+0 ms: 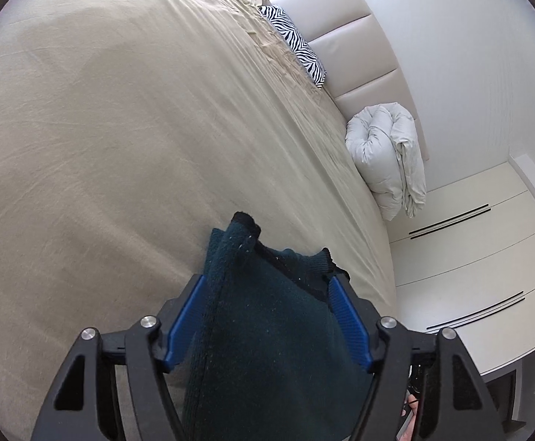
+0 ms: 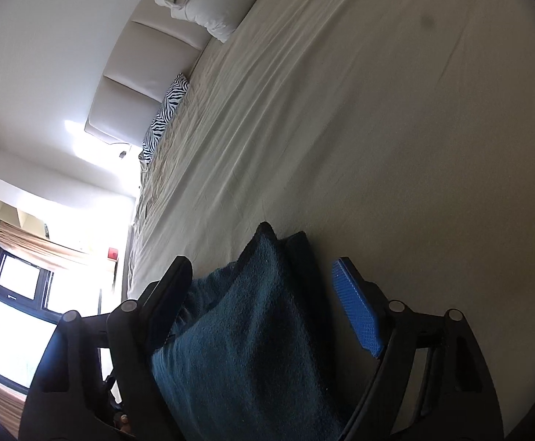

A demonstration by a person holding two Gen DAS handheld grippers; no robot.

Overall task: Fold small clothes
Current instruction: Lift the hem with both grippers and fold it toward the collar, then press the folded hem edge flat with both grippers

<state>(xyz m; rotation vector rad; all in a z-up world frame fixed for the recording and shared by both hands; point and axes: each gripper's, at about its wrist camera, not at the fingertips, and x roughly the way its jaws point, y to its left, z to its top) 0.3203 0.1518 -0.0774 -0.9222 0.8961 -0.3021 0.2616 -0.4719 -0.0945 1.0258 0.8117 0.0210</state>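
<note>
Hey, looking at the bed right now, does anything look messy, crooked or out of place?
Mostly tidy. The dark teal knit garment is bunched up between the open left tool, not laid flat. The sheet is wrinkled near the zebra-print pillow. A white duvet sits rolled by the headboard.

Between my fingers (image 1: pixel 190 316) with ribbed blue pads, the dark teal garment (image 1: pixel 267 323) looks coarse-knit; the bed (image 1: pixel 120 128) sheet is matt, creased cloth.

A dark teal knitted garment (image 1: pixel 267 323) lies on the beige bed sheet (image 1: pixel 120 147); blue ribbed pads line black fingers (image 2: pixel 357 312); beside the cream padded headboard (image 1: pixel 348 33) sits a black-and-white zebra-striped pillow (image 1: pixel 297 44).
</note>
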